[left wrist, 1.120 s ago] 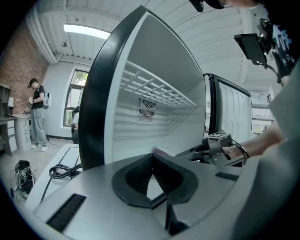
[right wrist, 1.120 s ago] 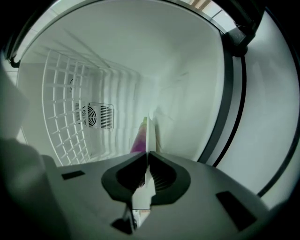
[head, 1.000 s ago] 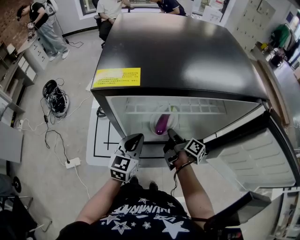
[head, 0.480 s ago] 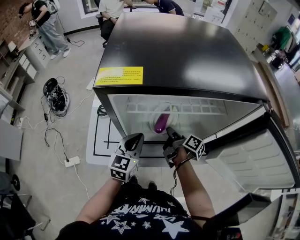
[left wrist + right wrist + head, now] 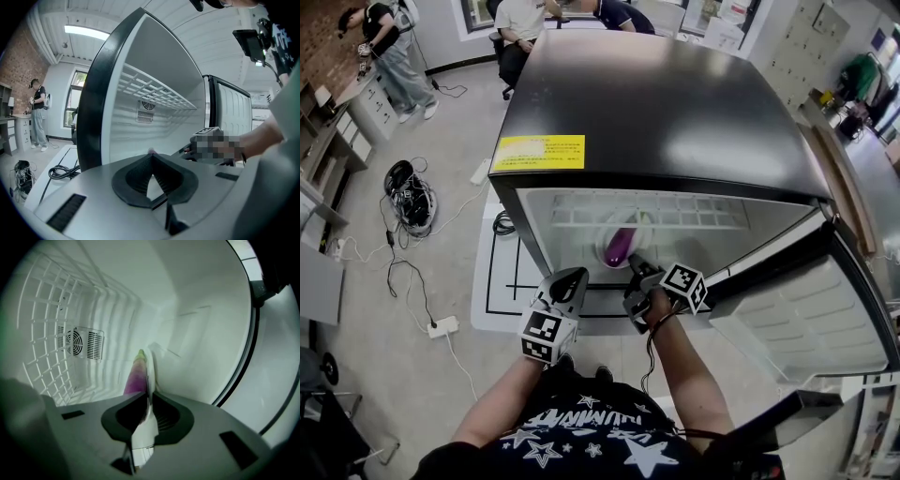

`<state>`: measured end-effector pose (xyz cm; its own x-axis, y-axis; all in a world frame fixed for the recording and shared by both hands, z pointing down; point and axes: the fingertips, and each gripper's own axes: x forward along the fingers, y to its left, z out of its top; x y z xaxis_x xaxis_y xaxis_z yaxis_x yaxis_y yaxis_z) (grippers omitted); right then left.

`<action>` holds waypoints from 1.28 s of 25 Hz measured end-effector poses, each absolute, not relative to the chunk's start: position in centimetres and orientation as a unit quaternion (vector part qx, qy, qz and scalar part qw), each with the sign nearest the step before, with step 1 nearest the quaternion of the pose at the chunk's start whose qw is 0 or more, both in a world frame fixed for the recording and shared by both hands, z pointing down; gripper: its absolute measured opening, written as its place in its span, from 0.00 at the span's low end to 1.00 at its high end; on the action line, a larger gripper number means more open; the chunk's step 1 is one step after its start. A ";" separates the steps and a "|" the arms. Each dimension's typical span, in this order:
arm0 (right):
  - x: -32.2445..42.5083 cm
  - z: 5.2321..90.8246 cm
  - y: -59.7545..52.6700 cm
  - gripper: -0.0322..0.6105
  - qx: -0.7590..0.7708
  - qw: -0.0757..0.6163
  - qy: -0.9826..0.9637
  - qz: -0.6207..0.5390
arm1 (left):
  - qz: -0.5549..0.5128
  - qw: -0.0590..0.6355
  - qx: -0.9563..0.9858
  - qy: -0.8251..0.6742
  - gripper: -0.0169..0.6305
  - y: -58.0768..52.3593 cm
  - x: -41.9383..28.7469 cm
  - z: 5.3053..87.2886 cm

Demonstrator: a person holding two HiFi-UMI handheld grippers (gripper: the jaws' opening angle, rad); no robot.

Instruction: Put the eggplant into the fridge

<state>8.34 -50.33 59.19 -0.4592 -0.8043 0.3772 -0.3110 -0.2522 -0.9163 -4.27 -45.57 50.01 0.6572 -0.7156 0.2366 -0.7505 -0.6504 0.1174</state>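
Note:
The purple eggplant [image 5: 622, 246] lies on a white plate [image 5: 606, 249] inside the open black fridge [image 5: 666, 103], under its wire shelf [image 5: 647, 217]. My right gripper [image 5: 635, 268] reaches into the fridge opening and is shut on the plate's near rim. In the right gripper view the thin plate rim [image 5: 151, 371] stands on edge between the closed jaws of the right gripper [image 5: 149, 397], with the eggplant [image 5: 136, 377] just left of it. My left gripper [image 5: 573, 278] hangs in front of the fridge's lower left edge, shut and holding nothing; the left gripper [image 5: 151, 155] looks into the fridge.
The fridge door [image 5: 797, 314] stands open to the right. A wire shelf [image 5: 51, 315] and a fan vent [image 5: 80, 343] line the inside. Cables and a power strip [image 5: 442, 326] lie on the floor at left. People stand and sit at the far side of the room.
My right gripper has moved slightly further into the fridge with the plate and eggplant. The left gripper has stayed where it was.

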 end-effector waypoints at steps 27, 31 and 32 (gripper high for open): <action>8.2 58.8 -48.0 0.14 -0.481 0.189 0.582 -0.628 | 0.074 0.105 0.905 -0.406 0.04 -45.3 -4.9 49.6; 8.6 58.0 -47.2 0.14 -0.473 0.198 0.589 -0.624 | 0.072 0.102 0.904 -0.410 0.04 -44.7 -4.8 49.3; 8.6 57.7 -47.0 0.14 -0.468 0.202 0.592 -0.624 | 0.072 0.102 0.903 -0.411 0.04 -44.5 -4.8 49.2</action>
<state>8.57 -47.01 57.75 -0.4805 -0.8059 0.3459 -0.3024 -0.2179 -0.9279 -4.78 -44.52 49.20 0.6523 -0.7273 0.2135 -0.7566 -0.6419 0.1246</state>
